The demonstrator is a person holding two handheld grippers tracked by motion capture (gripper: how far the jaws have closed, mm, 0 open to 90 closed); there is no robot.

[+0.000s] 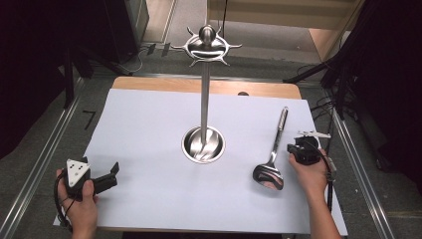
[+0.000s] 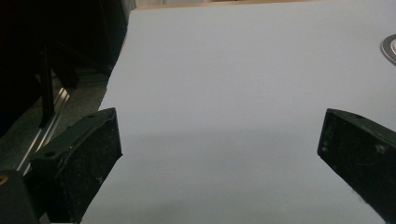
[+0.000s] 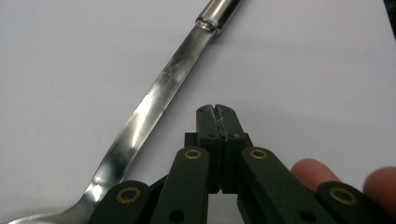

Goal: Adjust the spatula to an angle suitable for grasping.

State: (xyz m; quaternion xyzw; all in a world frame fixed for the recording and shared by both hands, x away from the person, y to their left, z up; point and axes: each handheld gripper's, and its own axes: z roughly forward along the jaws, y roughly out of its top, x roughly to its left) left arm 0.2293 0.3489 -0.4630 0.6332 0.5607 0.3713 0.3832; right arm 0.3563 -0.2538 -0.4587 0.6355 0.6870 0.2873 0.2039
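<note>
**Steel ladle lies beside closed right gripper; left gripper gapes over bare sheet**

In the high view, a large white paper sheet covers most of a light wooden table. At the centre of the frame stands a polished steel utensil stand: a round dished base, a tall thin pole, and a ring of hooks with a ball knob at the top of the frame.

Right of centre lies a shiny stainless-steel ladle. Its bowl points toward the lower edge of the frame and its round-tipped handle runs up and slightly right. It rests flat on the sheet, well apart from the stand.

The black two-jaw right gripper sits in the person's right hand at the lower right, just beside the ladle's handle. In the right gripper view, the right gripper has its jaws pressed together with nothing between them. The ladle crosses the left half of that frame diagonally, close to the jaws but not touching them.

The black left gripper, topped by a grey three-cornered plate, is held by the left hand at the lower left. In the left gripper view its jaws stand wide apart at the lower corners, holding nothing, over the sheet. A sliver of the stand's base shows at the right edge.
</note>
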